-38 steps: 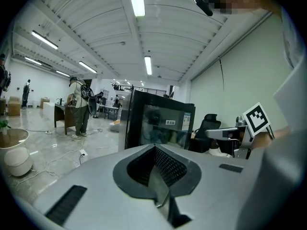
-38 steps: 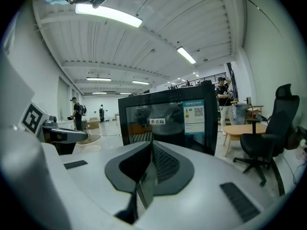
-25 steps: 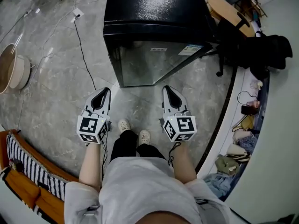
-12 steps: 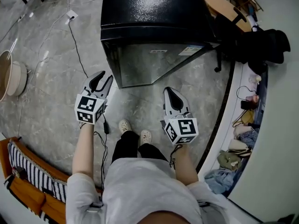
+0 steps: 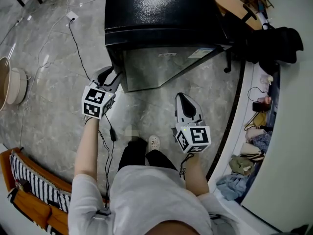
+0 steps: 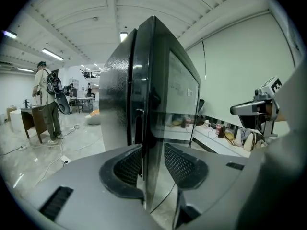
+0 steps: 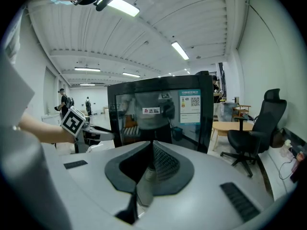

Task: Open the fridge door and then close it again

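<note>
"Up to the fridge door (image 5: 164, 67) is where my left gripper (image 5: 109, 74) has gone, jaws just opening, released, with the door's left edge between them."

"Is the door open?"

"No, it's shut, on the black fridge (image 5: 161, 13) standing on the floor (image 5: 54, 87) ahead of me."

"And the other?"

"My right gripper (image 5: 182, 98) is clenched on nothing, hanging apart from the glass."

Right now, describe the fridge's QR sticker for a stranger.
Find the black fridge and its glossy door. The QR sticker sits in the top corner toward the office chair, taller and bluer than the small brand tag at centre.
</note>
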Motion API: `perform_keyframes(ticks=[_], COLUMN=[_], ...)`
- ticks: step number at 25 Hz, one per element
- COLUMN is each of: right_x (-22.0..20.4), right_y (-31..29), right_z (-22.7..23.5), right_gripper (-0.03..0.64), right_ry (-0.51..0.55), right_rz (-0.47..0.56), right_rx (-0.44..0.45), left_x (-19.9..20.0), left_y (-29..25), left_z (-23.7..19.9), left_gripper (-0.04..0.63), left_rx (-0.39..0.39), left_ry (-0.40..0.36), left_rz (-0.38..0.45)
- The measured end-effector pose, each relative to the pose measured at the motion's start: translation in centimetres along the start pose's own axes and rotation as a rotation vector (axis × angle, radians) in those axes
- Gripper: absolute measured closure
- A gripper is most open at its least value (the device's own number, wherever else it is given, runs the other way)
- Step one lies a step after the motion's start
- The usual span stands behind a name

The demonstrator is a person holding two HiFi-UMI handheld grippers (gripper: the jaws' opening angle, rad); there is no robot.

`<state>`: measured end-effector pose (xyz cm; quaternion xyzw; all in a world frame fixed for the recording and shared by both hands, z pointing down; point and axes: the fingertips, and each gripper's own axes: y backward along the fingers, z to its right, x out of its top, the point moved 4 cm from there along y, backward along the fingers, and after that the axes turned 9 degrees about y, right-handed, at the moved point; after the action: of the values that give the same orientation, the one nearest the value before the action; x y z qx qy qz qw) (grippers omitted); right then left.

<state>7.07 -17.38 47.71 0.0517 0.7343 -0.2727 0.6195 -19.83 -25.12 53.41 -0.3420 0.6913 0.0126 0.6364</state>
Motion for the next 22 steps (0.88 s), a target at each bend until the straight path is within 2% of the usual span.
perform_keyframes(ticks=[8, 15, 22], right_x=[-0.1, 0.2, 0.4], right_y=[0.0, 0.3, 1.1], right_z=[0.1, 0.0, 0.1], right_gripper=[0.592, 0.592, 0.592], right_ry=[0.005, 0.016, 0.018], right_rz=[-0.008, -0.003, 0.008], right_rx=[-0.008, -0.001, 0.005], left_x=[0.1, 0.1, 0.2], left_y=[-0.7, -0.7, -0.4], left_z=[-0.5, -0.4, -0.1], left_gripper=[0.465, 0.486, 0.491], left_rx=[0.001, 0.006, 0.069], left_ry=[-0.016, 0.011, 0.016], left_rz=[-0.004, -0.020, -0.038])
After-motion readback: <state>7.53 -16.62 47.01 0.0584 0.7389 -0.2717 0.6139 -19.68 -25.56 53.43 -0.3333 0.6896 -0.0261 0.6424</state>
